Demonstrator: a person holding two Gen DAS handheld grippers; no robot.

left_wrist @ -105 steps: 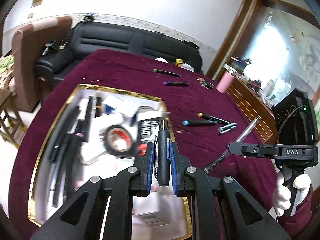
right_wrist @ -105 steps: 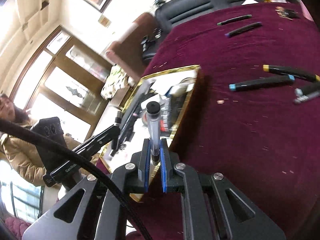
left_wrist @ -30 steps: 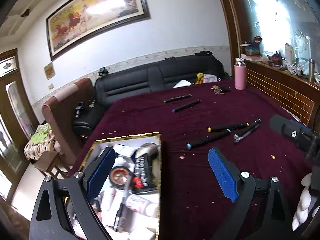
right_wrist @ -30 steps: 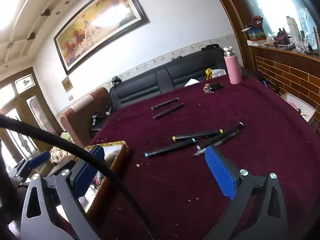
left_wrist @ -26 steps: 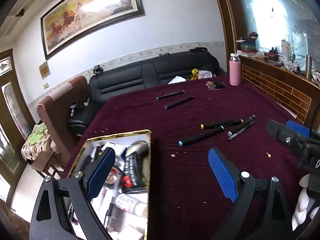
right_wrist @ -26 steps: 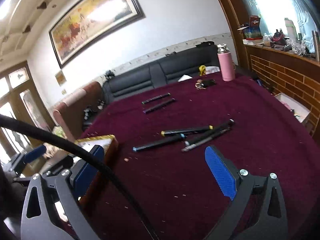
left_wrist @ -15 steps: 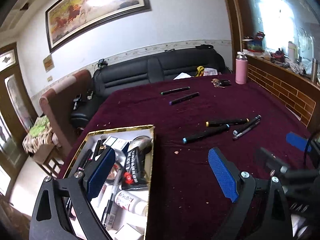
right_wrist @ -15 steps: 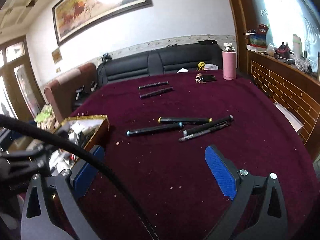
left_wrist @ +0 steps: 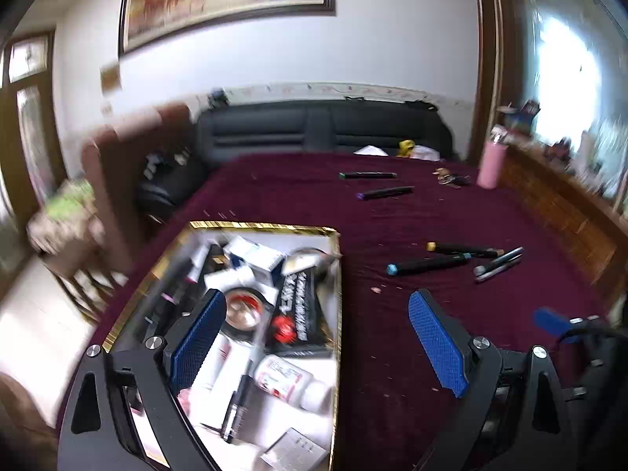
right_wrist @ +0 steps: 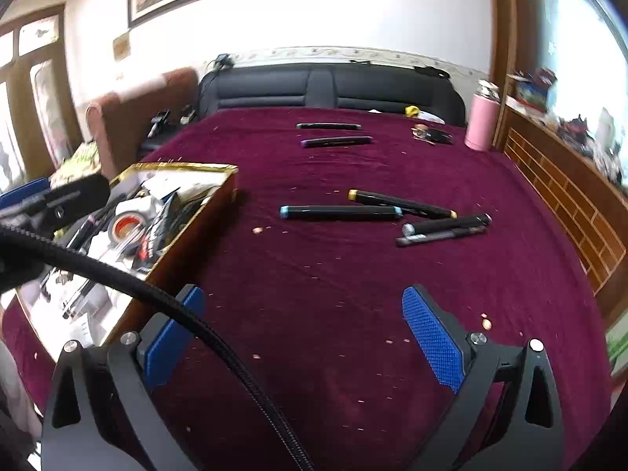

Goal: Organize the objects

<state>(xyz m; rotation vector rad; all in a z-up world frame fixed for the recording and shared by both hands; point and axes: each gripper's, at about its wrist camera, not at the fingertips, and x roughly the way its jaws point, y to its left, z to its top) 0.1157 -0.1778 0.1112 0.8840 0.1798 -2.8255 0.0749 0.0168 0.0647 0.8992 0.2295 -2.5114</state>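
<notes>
A gold-rimmed box [left_wrist: 274,228] full of pens, tape and small packages sits at the left of the maroon table [left_wrist: 392,353]; it also shows in the right wrist view [right_wrist: 219,196]. My left gripper [left_wrist: 318,341] is open and empty over the box's near right edge. My right gripper [right_wrist: 302,333] is open and empty above bare cloth. Loose on the cloth lie a blue-capped marker [right_wrist: 339,212], a yellow-capped marker [right_wrist: 400,203], a black pen [right_wrist: 447,224] and a grey pen [right_wrist: 439,236]. Farther back lie a green-capped marker [right_wrist: 327,126] and a purple-capped marker [right_wrist: 335,141].
A pink bottle [right_wrist: 481,121] and keys [right_wrist: 431,133] stand at the far right of the table. A black sofa [right_wrist: 329,86] runs behind it and a brown armchair [right_wrist: 133,117] stands at the left. A brick-patterned ledge [right_wrist: 569,180] borders the right side.
Both grippers let go of their pens into the box and opened. Both have since tilted down slightly toward the table, with the left one now over the box.
</notes>
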